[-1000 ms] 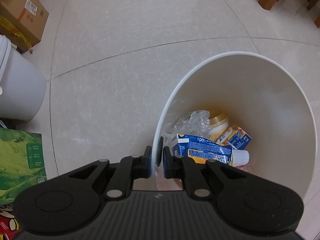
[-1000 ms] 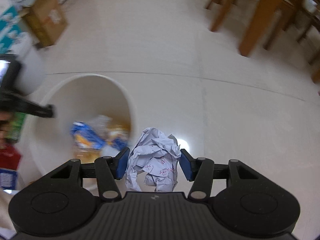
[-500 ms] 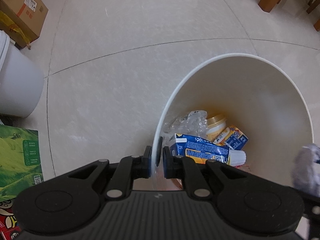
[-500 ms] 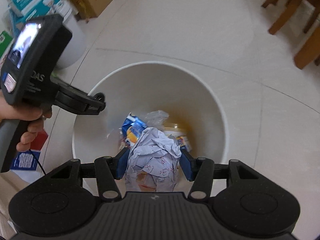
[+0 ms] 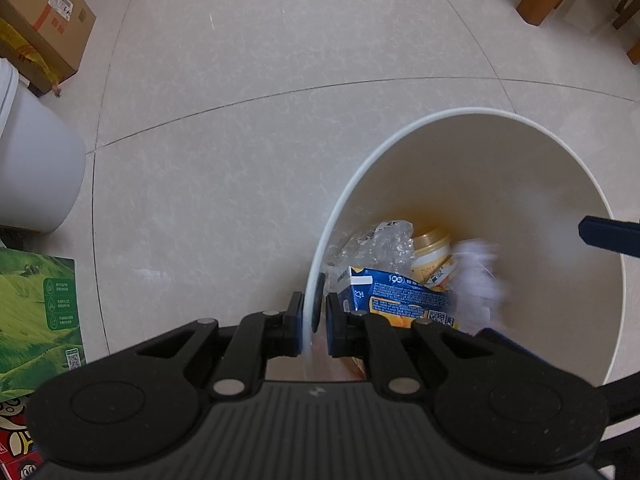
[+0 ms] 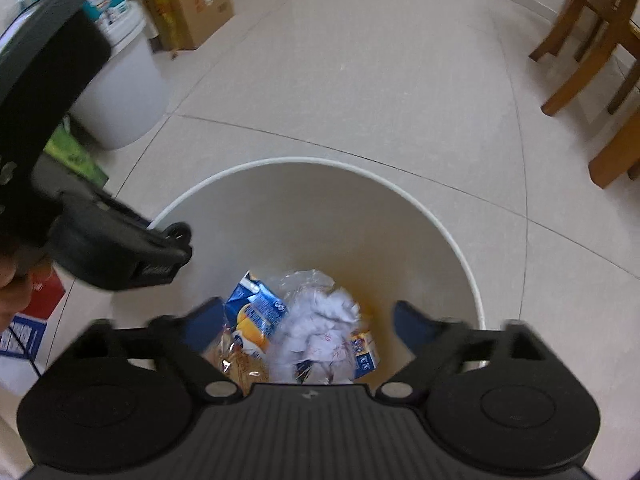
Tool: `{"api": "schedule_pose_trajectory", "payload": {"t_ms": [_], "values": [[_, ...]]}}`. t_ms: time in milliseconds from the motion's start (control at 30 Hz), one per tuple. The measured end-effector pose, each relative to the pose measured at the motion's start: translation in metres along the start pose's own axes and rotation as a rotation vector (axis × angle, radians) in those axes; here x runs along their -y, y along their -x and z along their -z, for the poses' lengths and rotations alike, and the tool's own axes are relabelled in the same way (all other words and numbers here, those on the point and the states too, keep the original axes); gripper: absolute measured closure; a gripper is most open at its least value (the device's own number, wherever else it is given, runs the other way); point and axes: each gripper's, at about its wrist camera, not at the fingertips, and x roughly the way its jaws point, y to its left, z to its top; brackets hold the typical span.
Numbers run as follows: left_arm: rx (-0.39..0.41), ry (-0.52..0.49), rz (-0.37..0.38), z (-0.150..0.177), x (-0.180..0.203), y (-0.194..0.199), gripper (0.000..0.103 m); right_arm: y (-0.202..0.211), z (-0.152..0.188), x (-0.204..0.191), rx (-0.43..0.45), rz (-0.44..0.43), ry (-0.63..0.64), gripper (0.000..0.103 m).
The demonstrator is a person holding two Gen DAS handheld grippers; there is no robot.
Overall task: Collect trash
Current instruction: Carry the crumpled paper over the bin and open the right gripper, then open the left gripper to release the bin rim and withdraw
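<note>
— What's on the tiled floor (image 6: 360, 80) here?

— My white waste bin (image 6: 400, 232). My right hand-held gripper (image 6: 308, 316) has just spread wide and let go; the crumpled paper ball (image 6: 320, 328) it held now lies inside, on the blue carton (image 6: 256, 308).

— And your left?

— My left hand-held gripper (image 5: 314, 320) stays clenched on the bin's rim. That piece is collected.

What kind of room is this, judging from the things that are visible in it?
Probably a room in a home, perhaps a dining area: a tiled floor, wooden chair legs, cardboard boxes along the wall, and a white waste bin half filled with packaging.
</note>
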Motion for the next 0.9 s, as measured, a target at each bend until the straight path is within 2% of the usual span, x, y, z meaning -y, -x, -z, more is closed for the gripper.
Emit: {"api": "schedule_pose_trajectory", "payload": {"t_ms": [100,467,567,733,900], "values": [[0.0,-0.002,0.002,0.0,-0.001,0.0,0.095,0.006,-0.001,0.005,-0.003,0.005,-0.012,0.003],[0.007,-0.006,-0.001,0.002,0.001,0.0,0.095,0.072,0.025,0.013,-0.031,0.146,-0.017,0.0],[0.006,-0.002,0.0,0.002,0.001,-0.001,0.095,0.087,0.043,0.011,-0.016,0.174,-0.066,0.0],[0.011,-0.006,-0.003,0.003,0.001,0.0,0.095,0.094,0.081,0.011,-0.029,0.136,-0.204,0.0],[0.019,-0.008,-0.011,0.005,0.003,0.001,0.095,0.092,0.099,0.006,-0.029,0.127,-0.326,0.0]]}}
